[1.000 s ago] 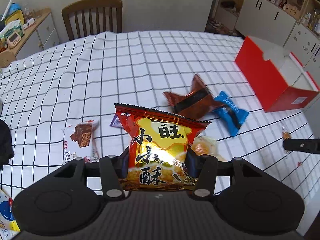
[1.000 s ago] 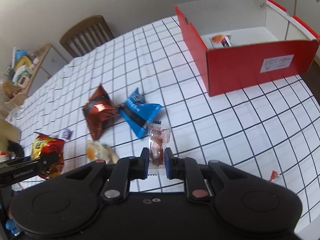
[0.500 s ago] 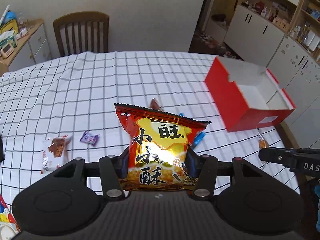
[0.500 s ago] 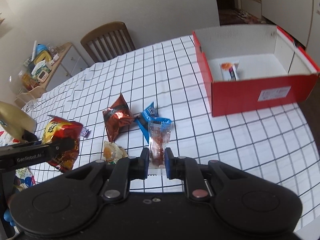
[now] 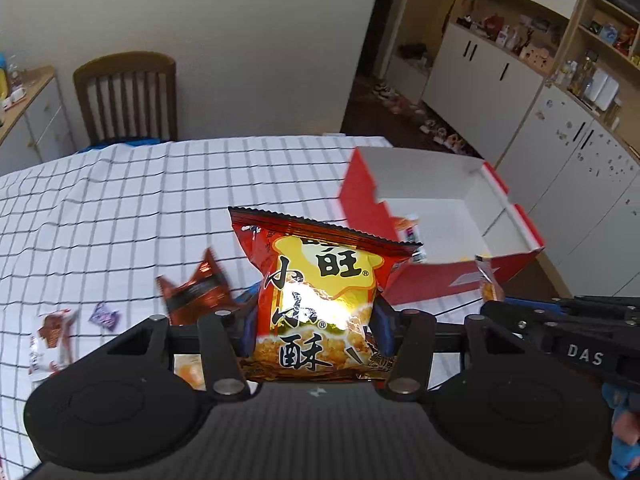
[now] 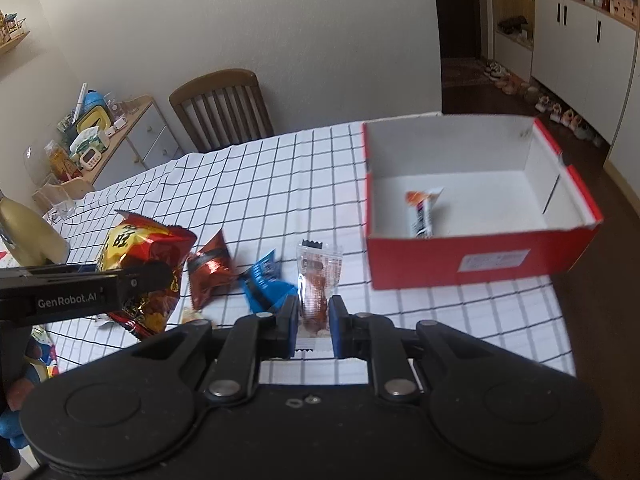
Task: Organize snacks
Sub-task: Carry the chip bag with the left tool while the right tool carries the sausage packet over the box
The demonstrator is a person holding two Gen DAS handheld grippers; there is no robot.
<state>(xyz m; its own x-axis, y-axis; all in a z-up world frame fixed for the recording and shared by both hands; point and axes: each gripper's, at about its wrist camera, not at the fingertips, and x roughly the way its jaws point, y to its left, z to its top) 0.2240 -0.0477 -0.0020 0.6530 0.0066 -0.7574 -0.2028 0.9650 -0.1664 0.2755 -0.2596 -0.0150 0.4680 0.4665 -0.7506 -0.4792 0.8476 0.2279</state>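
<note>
My left gripper [image 5: 315,322] is shut on a puffy red and yellow snack bag [image 5: 320,300], held upright above the checked table; the same bag [image 6: 140,264] shows at the left of the right wrist view. My right gripper [image 6: 314,320] is shut on a small clear sachet [image 6: 318,284] with a brown snack inside. The red box [image 6: 472,264] with a white inside stands ahead to the right and holds one small wrapped bar [image 6: 422,210]. A dark red packet [image 6: 210,270] and a blue packet [image 6: 264,284] lie on the cloth between the grippers.
More small snacks lie at the left: a white and brown wrapper [image 5: 50,340], a purple sweet [image 5: 105,315] and a pale packet [image 5: 188,370]. A wooden chair [image 6: 222,110] stands at the table's far side. A cluttered sideboard [image 6: 100,140] is at the left, white cupboards [image 5: 560,140] at the right.
Both grippers have risen with their snacks and swung toward the red box, which now sits nearer the middle of each view. The loose packets have slid left and lower in the frames.
</note>
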